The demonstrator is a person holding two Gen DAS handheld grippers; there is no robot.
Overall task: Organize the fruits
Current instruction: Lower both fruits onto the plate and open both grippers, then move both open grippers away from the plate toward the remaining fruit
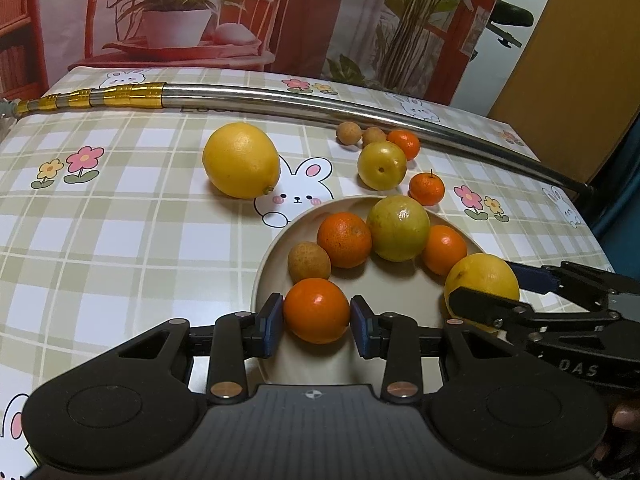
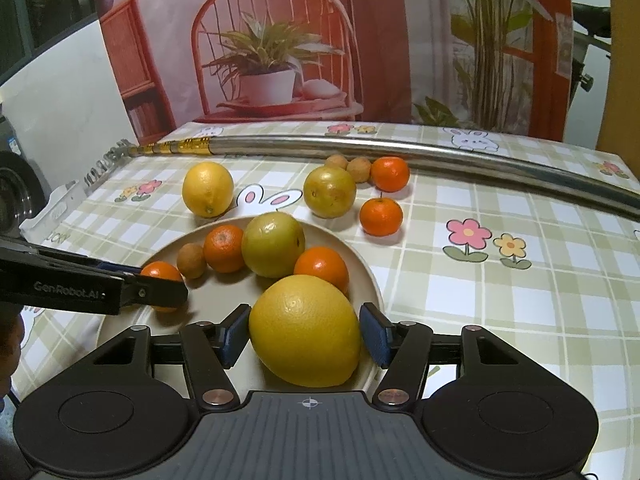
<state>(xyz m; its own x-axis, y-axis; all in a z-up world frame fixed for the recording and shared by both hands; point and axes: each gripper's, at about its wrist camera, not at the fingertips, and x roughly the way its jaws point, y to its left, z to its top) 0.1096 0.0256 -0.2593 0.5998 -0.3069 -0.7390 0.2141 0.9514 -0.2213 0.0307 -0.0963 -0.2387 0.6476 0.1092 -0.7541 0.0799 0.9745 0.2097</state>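
Observation:
A beige plate (image 1: 384, 292) holds several fruits: a brown longan (image 1: 309, 263), two mandarins (image 1: 344, 240), and a green-yellow round fruit (image 1: 398, 228). My left gripper (image 1: 316, 320) is shut on another small mandarin (image 1: 316, 310) over the plate's near side, with both blue pads against it. My right gripper (image 2: 305, 334) stands open around a big lemon (image 2: 305, 330) that rests on the plate (image 2: 224, 296), with thin gaps at each pad. On the cloth beyond lie a second lemon (image 1: 241, 160), a yellow round fruit (image 1: 382, 166), two mandarins (image 1: 426, 189) and two longans (image 1: 349, 133).
A long steel rod with a gold end (image 1: 320, 104) lies across the back of the table behind the loose fruit. The checked tablecloth (image 1: 120, 240) is bare to the left of the plate. A printed backdrop stands behind the table's far edge.

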